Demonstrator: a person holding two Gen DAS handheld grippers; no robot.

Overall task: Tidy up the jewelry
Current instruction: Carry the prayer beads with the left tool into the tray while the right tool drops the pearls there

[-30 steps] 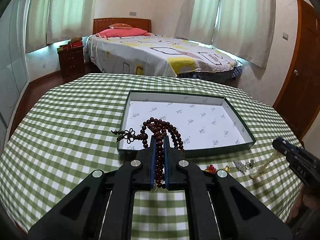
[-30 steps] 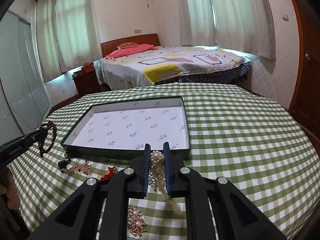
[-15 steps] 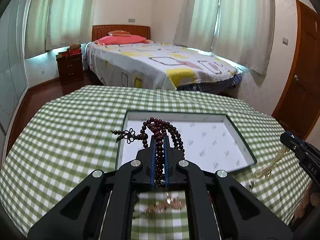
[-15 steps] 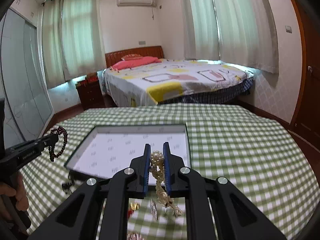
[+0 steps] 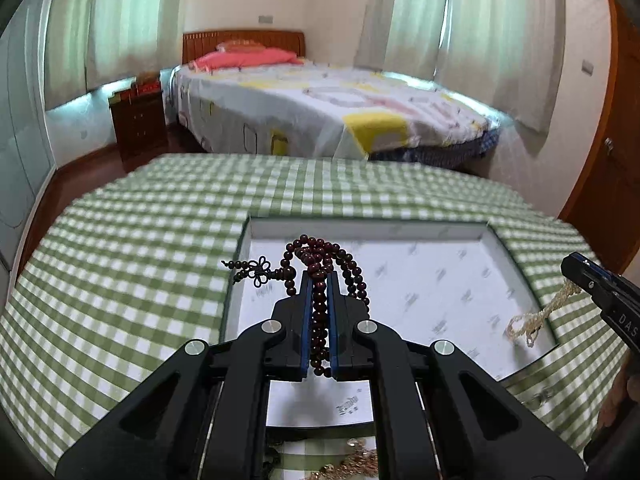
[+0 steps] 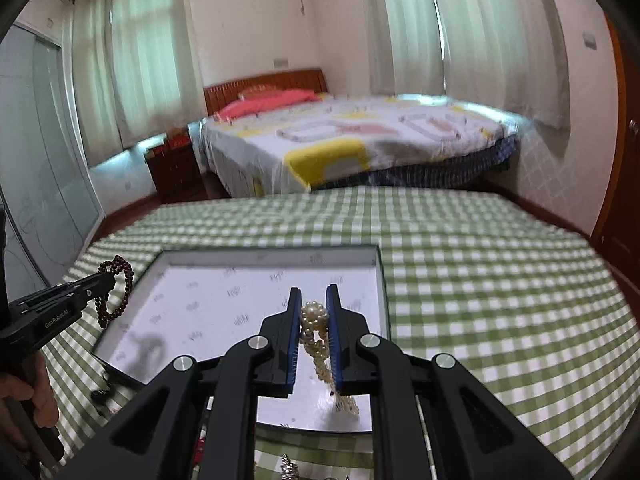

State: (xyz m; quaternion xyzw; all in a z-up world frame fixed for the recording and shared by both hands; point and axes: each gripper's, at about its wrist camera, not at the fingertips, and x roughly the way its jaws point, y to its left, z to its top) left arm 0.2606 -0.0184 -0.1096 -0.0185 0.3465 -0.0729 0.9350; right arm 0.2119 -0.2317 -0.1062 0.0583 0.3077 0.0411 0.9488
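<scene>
Beads, dark red and looped, pinched by left gripper; right gripper pinches pearls

A green-checked cloth covers the counter. Beyond it stands a bed with a pink pillow, a dark nightstand beside it.

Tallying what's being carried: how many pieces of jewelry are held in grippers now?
2. A dark bead string in the left hand-held gripper and a pearl strand in the right hand-held gripper, both over the tray. More jewelry lies half hidden below.
</scene>
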